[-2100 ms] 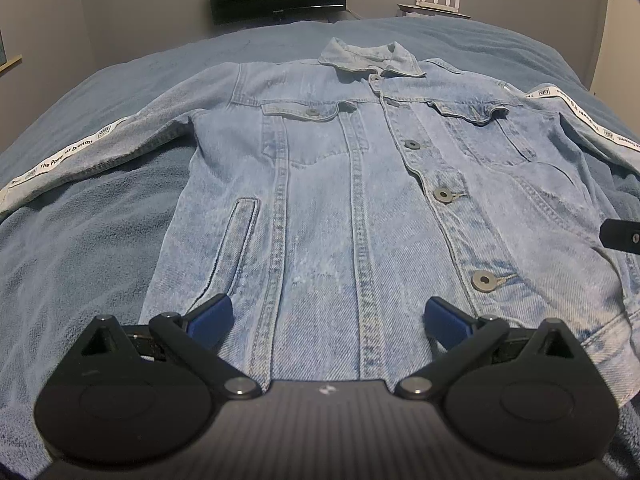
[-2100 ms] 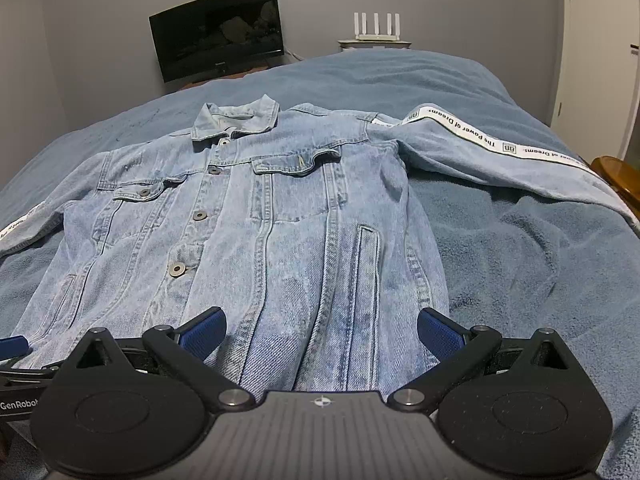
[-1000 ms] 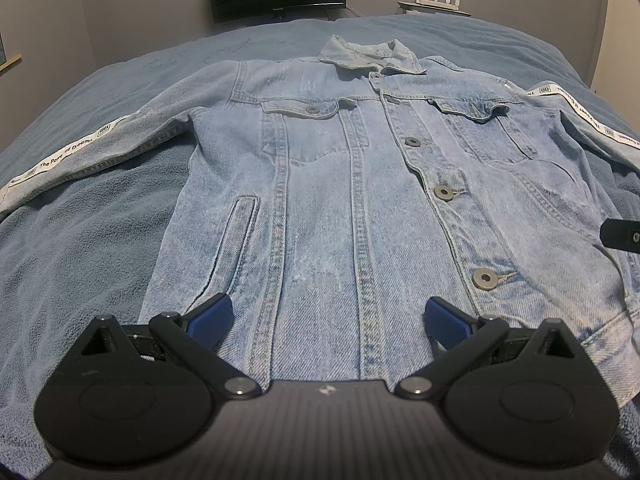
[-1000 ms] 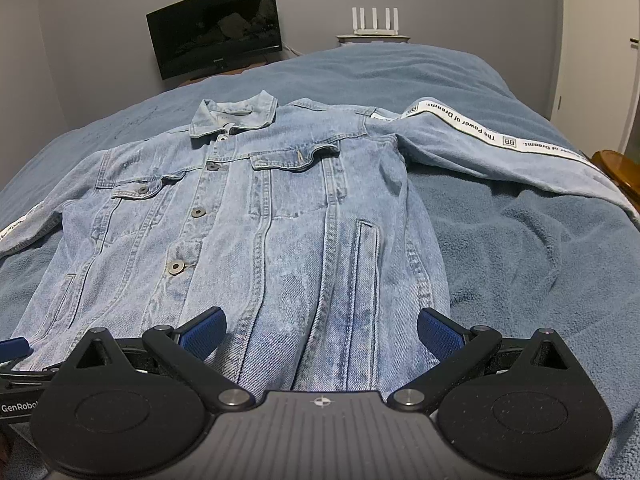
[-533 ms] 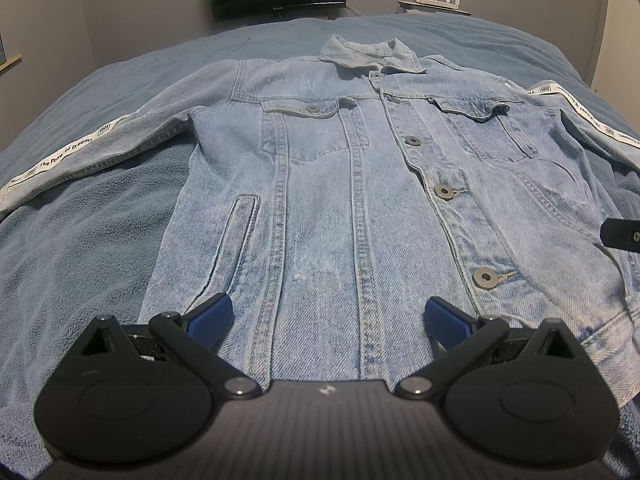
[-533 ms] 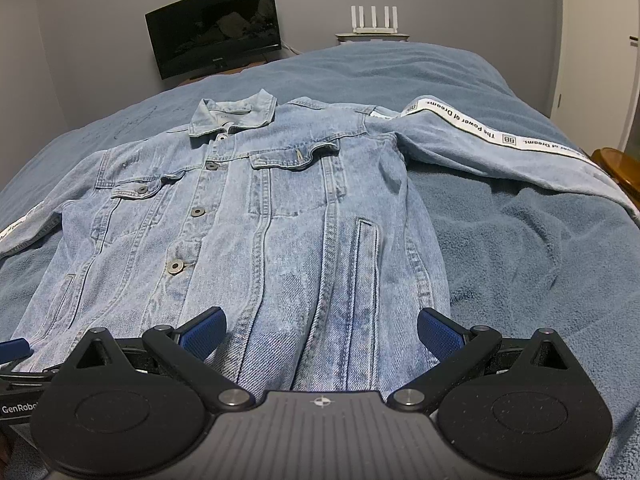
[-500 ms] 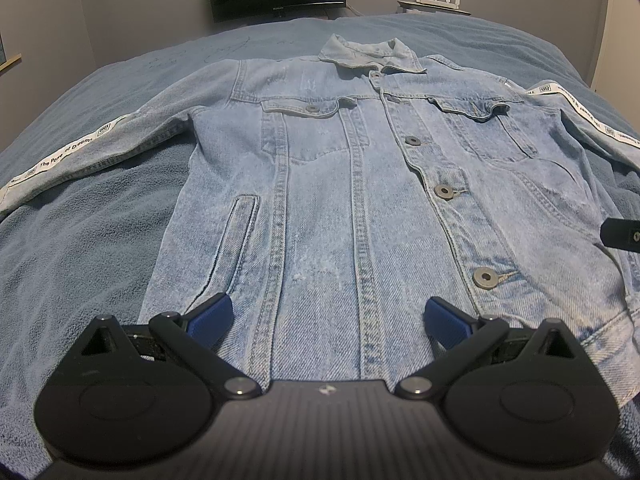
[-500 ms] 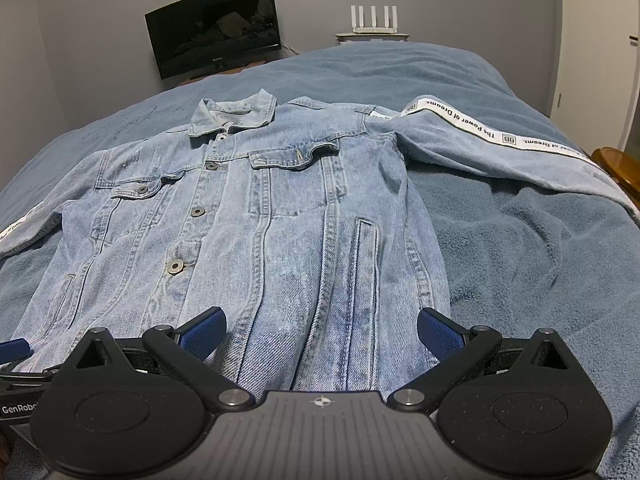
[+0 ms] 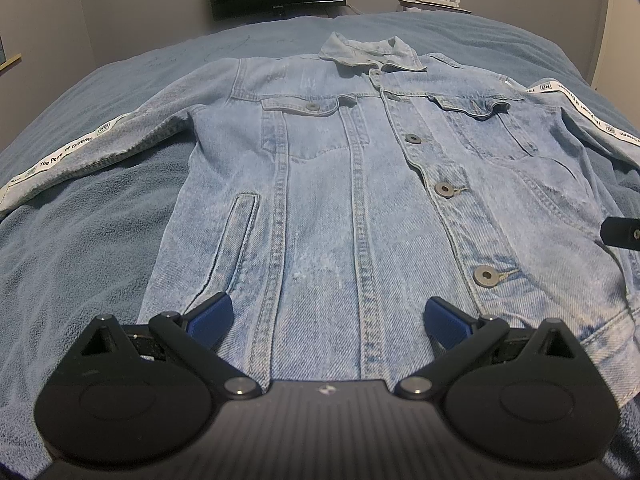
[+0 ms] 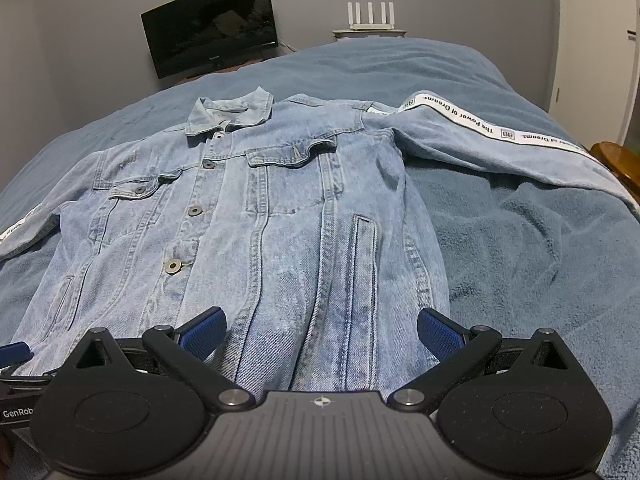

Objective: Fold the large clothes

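A light blue denim jacket (image 9: 360, 184) lies flat, front up and buttoned, on a blue bed; it also shows in the right wrist view (image 10: 256, 216). Both sleeves are spread out sideways, each with a white lettered stripe: the left sleeve (image 9: 80, 148) and the right sleeve (image 10: 500, 140). My left gripper (image 9: 327, 318) is open and empty over the hem's left half. My right gripper (image 10: 320, 330) is open and empty over the hem's right half. The right gripper's tip shows in the left wrist view (image 9: 622, 232).
The blue blanket (image 10: 540, 260) covers the whole bed. A dark monitor (image 10: 212, 42) and a white router (image 10: 370, 16) stand beyond the bed's far end. A wooden object (image 10: 620, 160) is at the bed's right side.
The right wrist view has shifted slightly, with the jacket a little lower and further off. The left gripper has barely moved. Both grippers stay open.
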The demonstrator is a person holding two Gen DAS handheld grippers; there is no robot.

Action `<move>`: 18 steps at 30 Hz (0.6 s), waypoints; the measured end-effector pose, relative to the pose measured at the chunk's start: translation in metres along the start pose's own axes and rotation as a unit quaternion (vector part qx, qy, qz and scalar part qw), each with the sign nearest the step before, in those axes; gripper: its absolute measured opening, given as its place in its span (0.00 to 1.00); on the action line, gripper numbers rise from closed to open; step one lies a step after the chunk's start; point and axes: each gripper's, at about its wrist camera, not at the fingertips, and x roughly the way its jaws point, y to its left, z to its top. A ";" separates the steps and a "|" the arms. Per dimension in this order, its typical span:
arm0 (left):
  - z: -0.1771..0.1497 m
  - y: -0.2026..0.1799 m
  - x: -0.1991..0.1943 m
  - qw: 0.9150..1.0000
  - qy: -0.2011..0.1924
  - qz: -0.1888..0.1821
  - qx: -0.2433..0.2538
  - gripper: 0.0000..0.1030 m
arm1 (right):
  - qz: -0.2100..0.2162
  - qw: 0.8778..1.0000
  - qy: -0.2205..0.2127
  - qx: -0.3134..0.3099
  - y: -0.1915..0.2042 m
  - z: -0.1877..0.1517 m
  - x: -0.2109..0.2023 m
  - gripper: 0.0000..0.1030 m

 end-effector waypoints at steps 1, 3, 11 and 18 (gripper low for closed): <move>-0.001 0.000 -0.001 1.000 -0.002 0.000 -0.001 1.00 | 0.000 1.000 0.000 0.000 0.000 0.000 0.001 1.00; -0.002 0.000 -0.004 1.000 -0.008 -0.002 -0.001 1.00 | 0.000 1.000 0.002 0.002 -0.001 0.001 0.001 1.00; 0.002 -0.007 -0.019 0.999 -0.034 -0.005 0.015 1.00 | 0.003 1.000 0.011 0.020 -0.007 0.004 0.005 1.00; 0.027 -0.011 -0.026 0.998 -0.047 -0.024 0.021 1.00 | 0.013 0.998 0.022 0.056 -0.019 0.012 0.012 1.00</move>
